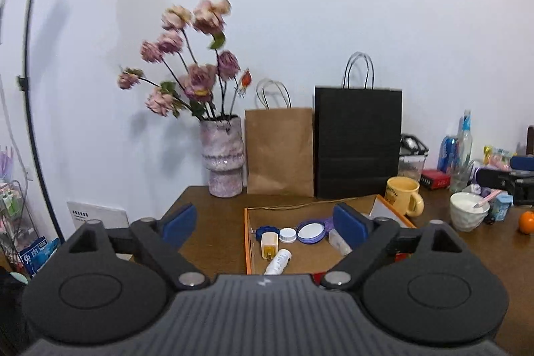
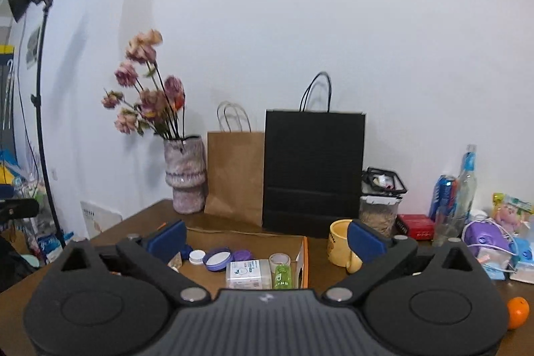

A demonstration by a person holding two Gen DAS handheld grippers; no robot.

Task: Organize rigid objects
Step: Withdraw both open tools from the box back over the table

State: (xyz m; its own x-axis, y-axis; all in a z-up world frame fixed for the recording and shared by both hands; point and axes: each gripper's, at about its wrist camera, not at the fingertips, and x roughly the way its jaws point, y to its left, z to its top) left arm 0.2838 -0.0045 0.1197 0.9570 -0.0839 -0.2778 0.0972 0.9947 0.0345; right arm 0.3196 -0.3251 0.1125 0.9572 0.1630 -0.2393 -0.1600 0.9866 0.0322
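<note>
A shallow cardboard box with an orange rim (image 1: 247,242) (image 2: 304,259) lies on the brown table (image 1: 213,222) (image 2: 143,222). In it are a round purple-rimmed lid (image 1: 311,231) (image 2: 218,259), a small white cap (image 1: 288,235) (image 2: 197,256), a white tube (image 1: 278,262), a yellowish plug (image 1: 269,244), a clear white case (image 2: 247,272), a green item (image 2: 282,276) and a tape roll (image 2: 279,259). My left gripper (image 1: 263,224) is open above the box, nothing between its blue pads. My right gripper (image 2: 265,241) is open too, holding nothing.
At the back stand a flower vase (image 1: 224,160) (image 2: 185,175), a brown paper bag (image 1: 280,150) (image 2: 235,175) and a black paper bag (image 1: 357,142) (image 2: 312,172). A yellow mug (image 1: 402,194) (image 2: 340,244), white bowl (image 1: 467,214), orange (image 1: 526,222) (image 2: 518,311), bottles (image 2: 465,189) and clutter fill the right. A light stand (image 1: 31,89) is left.
</note>
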